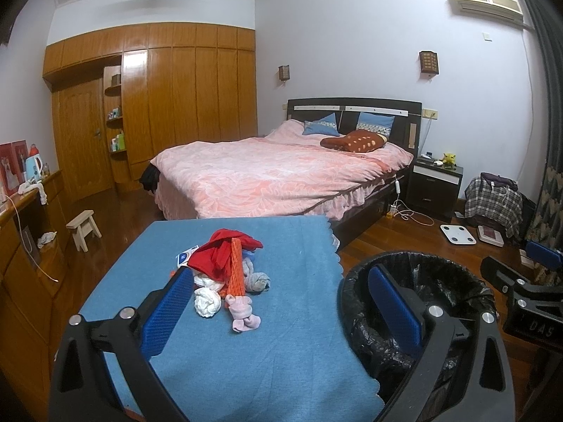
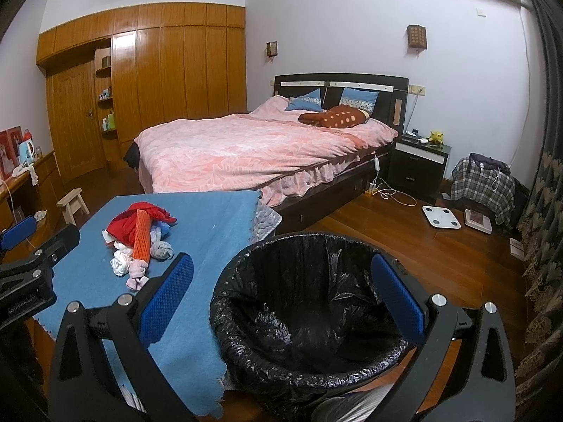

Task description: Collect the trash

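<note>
Trash pile (image 1: pixel 228 274) lies mid-desk on the blue cloth (image 1: pixel 281 316), well ahead of both sets of jaws, which stand wide apart and hold nothing. I'd send the left gripper (image 1: pixel 281 313) for the orange net sleeve (image 1: pixel 235 267) first, pinching it crosswise, then swing to the lined bin (image 2: pixel 309 316) beside the desk, under the right gripper (image 2: pixel 281 302). The right gripper's body reads "DAS"; the card's print is illegible.

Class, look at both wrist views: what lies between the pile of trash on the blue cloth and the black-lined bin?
Only bare blue cloth separates the trash pile from the bin; the right wrist view shows this best.
</note>
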Available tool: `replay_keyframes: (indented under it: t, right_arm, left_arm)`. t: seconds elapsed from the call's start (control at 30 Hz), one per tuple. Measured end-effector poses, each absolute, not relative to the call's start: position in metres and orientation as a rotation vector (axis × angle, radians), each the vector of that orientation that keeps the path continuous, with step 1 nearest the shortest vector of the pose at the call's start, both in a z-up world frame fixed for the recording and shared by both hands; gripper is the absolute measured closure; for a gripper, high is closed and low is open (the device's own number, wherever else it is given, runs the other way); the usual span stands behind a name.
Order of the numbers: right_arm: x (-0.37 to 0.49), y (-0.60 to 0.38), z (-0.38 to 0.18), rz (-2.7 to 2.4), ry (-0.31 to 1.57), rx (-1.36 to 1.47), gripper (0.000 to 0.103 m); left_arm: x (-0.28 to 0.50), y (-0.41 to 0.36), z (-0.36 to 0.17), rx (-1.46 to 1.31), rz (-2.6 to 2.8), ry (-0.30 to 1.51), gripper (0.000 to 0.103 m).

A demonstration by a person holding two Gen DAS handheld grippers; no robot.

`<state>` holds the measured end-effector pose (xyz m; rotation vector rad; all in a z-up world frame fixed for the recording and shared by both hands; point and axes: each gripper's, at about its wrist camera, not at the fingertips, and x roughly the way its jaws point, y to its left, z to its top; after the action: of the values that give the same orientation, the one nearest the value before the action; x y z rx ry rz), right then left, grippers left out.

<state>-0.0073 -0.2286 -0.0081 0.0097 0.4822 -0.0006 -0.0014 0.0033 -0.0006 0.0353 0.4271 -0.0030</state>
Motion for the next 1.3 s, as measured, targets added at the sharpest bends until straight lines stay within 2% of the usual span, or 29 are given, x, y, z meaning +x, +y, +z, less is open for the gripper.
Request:
replay_keyframes:
  t: [0.37,0.6,1.03,1.3]
  right_arm:
    - [-0.003,-0.224,-0.014,0.001,0.487,0.01,0.005]
    - [0.013,-0.2,-0.036,0.033,0.491,0.014,0.005]
    - [0.091,-0.119,-0.088,0.166,0.598,0.012,0.005]
    - [0.13,-0.058,-0.123,0.259,0.65,-0.037,0.005]
  left_arm:
    - [-0.001,0.004,-0.005,0.029,0.001,0.434,0.006]
    - [0.011,0.031,-0.016,0.025,0.037,0.442,0.006]
    - [0.053,0.141,-0.067,0.017,0.25,0.549,0.006]
    - [0.069,0.176,-0.097,0.023,0.267,0.603,0.006]
